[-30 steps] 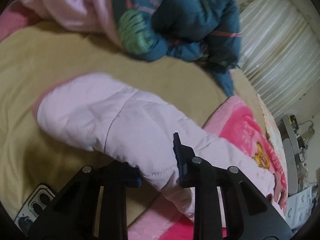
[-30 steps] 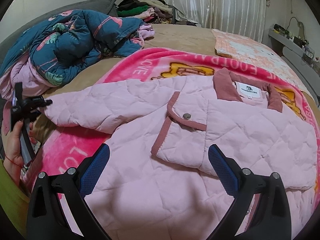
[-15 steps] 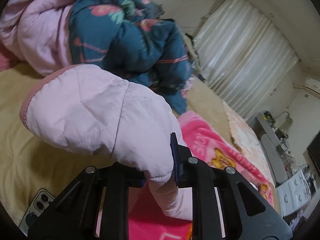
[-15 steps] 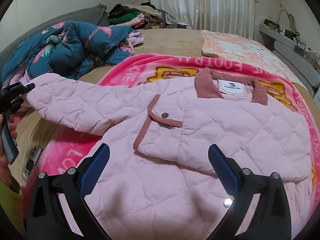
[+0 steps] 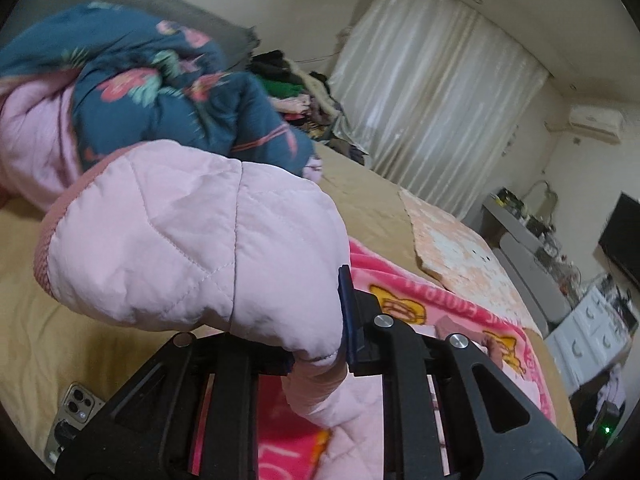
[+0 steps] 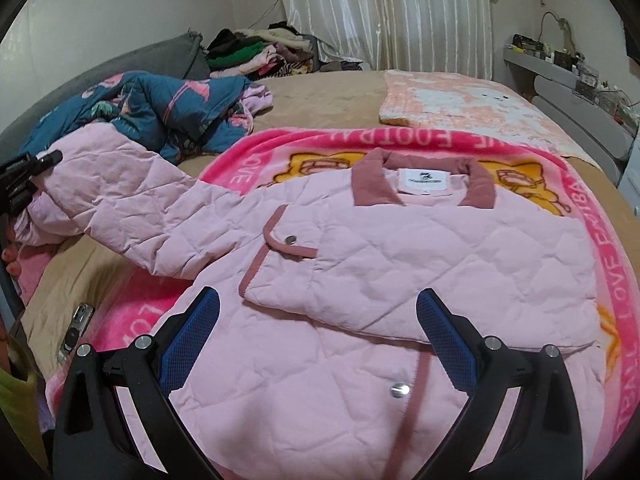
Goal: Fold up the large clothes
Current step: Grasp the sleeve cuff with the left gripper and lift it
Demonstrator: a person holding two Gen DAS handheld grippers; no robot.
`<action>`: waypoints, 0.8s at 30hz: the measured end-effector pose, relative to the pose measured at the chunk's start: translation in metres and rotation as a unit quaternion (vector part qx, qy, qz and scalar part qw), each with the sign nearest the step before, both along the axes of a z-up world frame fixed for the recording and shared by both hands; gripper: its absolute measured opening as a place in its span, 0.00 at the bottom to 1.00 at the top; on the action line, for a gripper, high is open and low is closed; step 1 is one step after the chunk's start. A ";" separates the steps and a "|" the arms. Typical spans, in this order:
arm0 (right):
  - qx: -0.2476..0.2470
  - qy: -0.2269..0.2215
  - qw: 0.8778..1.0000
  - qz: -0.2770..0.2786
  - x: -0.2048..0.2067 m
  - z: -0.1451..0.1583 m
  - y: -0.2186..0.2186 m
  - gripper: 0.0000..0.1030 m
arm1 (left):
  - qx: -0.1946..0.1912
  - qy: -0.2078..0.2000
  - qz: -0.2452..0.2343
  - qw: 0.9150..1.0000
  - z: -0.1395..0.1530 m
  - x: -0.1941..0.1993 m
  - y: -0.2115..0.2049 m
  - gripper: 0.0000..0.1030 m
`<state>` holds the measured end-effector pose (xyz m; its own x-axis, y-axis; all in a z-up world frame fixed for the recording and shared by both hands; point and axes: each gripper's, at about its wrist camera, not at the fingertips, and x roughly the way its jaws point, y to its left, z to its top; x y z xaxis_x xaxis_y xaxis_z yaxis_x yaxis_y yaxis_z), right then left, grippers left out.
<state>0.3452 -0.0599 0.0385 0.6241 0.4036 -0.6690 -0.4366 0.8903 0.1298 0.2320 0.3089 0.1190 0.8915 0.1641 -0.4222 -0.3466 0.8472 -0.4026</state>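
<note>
A pink quilted jacket (image 6: 400, 260) with a dusty-rose collar lies front up on a pink blanket (image 6: 320, 148). One sleeve is folded across its chest. Its other sleeve (image 6: 120, 200) stretches out to the left, raised off the bed. My left gripper (image 5: 320, 344) is shut on that sleeve (image 5: 180, 240) just behind the cuff, which bulges over the jaws. In the right wrist view the left gripper (image 6: 28, 176) shows at the far left edge with a hand below it. My right gripper (image 6: 318, 300) hovers open above the jacket's lower front with nothing between its blue pads.
A blue floral quilt (image 6: 160, 112) is heaped at the bed's left, with a pile of clothes (image 6: 256, 48) behind it. A phone (image 6: 76, 332) lies on the tan sheet near the left edge. A peach blanket (image 6: 460, 104) lies at the back right, and a cluttered shelf (image 6: 568, 72) runs along the right wall.
The left gripper closed on the sleeve and lifted it up off the bed. The right gripper stayed open and drifted to the right over the jacket.
</note>
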 end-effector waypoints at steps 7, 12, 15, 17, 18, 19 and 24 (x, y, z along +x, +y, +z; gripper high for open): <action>0.028 -0.003 0.999 -0.017 -0.006 0.007 -0.040 0.95 | 0.044 0.010 -0.040 0.998 0.021 0.018 -0.064 0.09; 0.042 -0.005 0.999 -0.032 -0.011 0.010 -0.071 0.95 | 0.068 0.016 -0.070 0.995 0.026 0.030 -0.109 0.09; 0.052 -0.006 0.998 -0.043 -0.011 0.010 -0.088 0.95 | 0.084 0.017 -0.087 0.993 0.029 0.037 -0.135 0.09; 0.058 -0.005 0.997 -0.051 -0.012 0.010 -0.101 0.95 | 0.089 0.016 -0.097 0.991 0.030 0.041 -0.148 0.08; 0.060 -0.005 0.997 -0.055 -0.012 0.009 -0.105 0.95 | 0.091 0.016 -0.101 0.991 0.031 0.043 -0.154 0.08; 0.062 -0.005 0.996 -0.059 -0.012 0.009 -0.110 0.95 | 0.096 0.015 -0.106 0.990 0.031 0.046 -0.163 0.08; 0.077 -0.005 0.994 -0.076 -0.014 0.007 -0.137 0.95 | 0.109 0.016 -0.130 0.985 0.029 0.055 -0.194 0.08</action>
<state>0.3311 -0.1967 0.0450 0.6916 0.4014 -0.6005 -0.3010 0.9159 0.2656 0.2865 0.1148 0.1484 0.9022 0.0230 -0.4307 -0.1169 0.9742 -0.1928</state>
